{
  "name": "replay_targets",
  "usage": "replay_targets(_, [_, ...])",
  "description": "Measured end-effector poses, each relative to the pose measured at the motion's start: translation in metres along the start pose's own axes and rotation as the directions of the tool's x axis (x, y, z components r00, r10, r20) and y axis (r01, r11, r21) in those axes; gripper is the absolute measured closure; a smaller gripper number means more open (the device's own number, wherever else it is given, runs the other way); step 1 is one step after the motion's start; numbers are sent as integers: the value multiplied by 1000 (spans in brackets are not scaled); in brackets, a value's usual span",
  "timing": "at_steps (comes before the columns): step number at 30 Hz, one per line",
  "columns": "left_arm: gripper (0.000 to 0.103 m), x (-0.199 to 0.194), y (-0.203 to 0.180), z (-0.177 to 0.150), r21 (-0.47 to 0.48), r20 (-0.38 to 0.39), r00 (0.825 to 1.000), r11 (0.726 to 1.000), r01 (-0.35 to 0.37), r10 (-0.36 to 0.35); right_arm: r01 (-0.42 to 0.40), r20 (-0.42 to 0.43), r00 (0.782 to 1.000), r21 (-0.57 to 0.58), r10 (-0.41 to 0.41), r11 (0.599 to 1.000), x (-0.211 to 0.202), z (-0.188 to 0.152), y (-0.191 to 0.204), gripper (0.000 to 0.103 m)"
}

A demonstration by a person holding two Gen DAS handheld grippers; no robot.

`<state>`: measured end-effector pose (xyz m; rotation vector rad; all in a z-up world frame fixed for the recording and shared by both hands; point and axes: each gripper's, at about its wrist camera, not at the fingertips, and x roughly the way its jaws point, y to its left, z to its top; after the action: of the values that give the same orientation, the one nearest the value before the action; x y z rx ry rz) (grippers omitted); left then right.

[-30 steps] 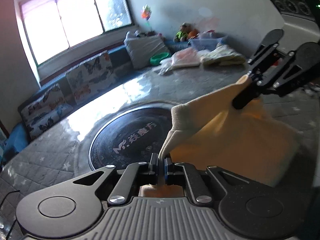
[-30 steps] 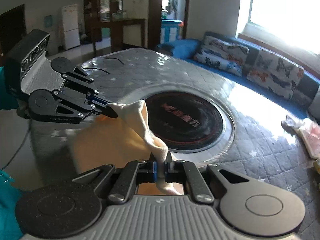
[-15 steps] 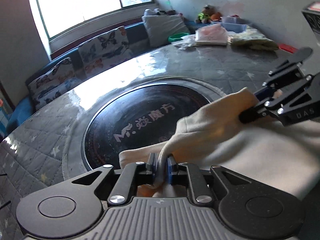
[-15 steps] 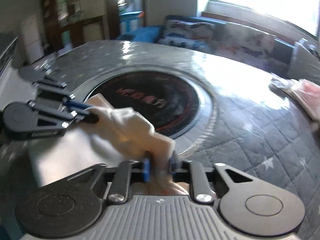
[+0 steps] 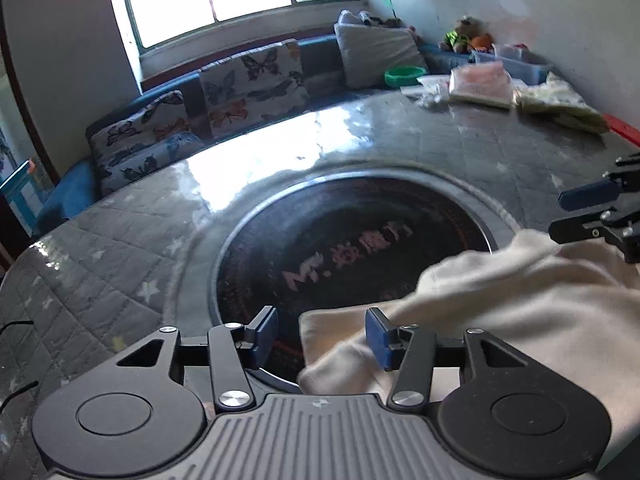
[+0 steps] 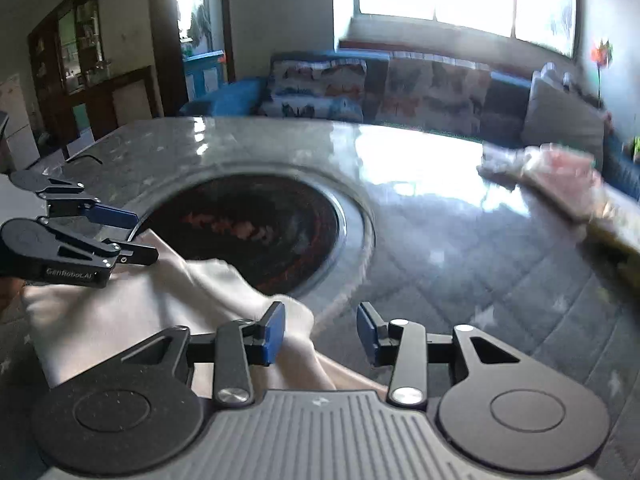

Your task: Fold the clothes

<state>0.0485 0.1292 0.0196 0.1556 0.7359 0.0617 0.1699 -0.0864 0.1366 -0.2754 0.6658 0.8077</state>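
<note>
A cream garment (image 5: pixel 520 304) lies folded on the quilted table at the near edge of the dark round inset; it also shows in the right wrist view (image 6: pixel 152 304). My left gripper (image 5: pixel 322 336) is open, its jaws spread just above the garment's left corner. My right gripper (image 6: pixel 320 334) is open over the garment's right corner. Each gripper shows in the other's view, the right gripper (image 5: pixel 580 214) and the left gripper (image 6: pixel 128 236), both with jaws apart beside the cloth.
The grey quilted table (image 5: pixel 100 272) has a dark round inset (image 5: pixel 352 252) with lettering at its middle. Folded clothes and bags (image 5: pixel 480 84) lie at the far right of the table. A cushioned bench (image 5: pixel 240 88) runs under the window. A black cable (image 5: pixel 16 324) lies at the left edge.
Both grippers lowered the garment's held edge onto the table and opened, letting go of it. The cloth now lies flat instead of hanging.
</note>
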Motion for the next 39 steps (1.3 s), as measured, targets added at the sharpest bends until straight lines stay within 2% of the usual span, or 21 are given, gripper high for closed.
replay_targets(4, [52, -16, -5, 6, 6, 51, 997, 998, 57, -57, -73, 0, 997, -34, 73, 997, 1, 6, 14, 78])
replay_targets(6, [60, -21, -17, 6, 40, 60, 992, 993, 110, -112, -99, -15, 995, -49, 99, 994, 6, 8, 21, 81])
replay_targets(8, [62, -19, -29, 5, 75, 48, 988, 987, 143, -146, -106, -33, 994, -53, 104, 993, 14, 8, 24, 85])
replay_targets(9, [66, -15, -35, 4, 86, 39, 987, 985, 152, -156, -106, -45, 994, -50, 103, 993, 18, 7, 26, 85])
replay_targets(12, [70, -1, -45, 5, 86, 6, 985, 981, 171, -172, -105, -68, 992, -28, 103, 994, 29, 4, 24, 87])
replay_targets(15, [70, 13, -45, 8, 58, -20, 986, 985, 164, -163, -103, -69, 992, -18, 102, 994, 33, 4, 22, 87])
replay_targets(20, [67, 17, -40, 7, 38, -19, 987, 986, 163, -162, -93, -45, 995, 21, 94, 995, 12, 2, 7, 87])
replay_targets(24, [67, 17, -41, 6, 36, -9, 988, 987, 157, -157, -93, -46, 995, -21, 92, 995, -16, -14, 6, 87])
replay_targets(28, [66, 17, -41, 5, 37, -6, 989, 988, 151, -151, -66, -79, 995, -23, 64, 998, -20, -31, 1, 88])
replay_targets(30, [62, 17, -41, 4, 33, -7, 989, 989, 146, -146, -59, -84, 995, -5, 58, 998, -23, -37, -3, 88])
replay_targets(33, [57, 17, -38, 4, 25, -7, 990, 990, 140, -140, -54, -60, 997, 40, 57, 998, -31, -33, -11, 88])
replay_targets(39, [58, 6, -41, 4, 31, 13, 991, 991, 134, -134, -3, -73, 997, 52, 7, 999, -43, -36, -28, 88])
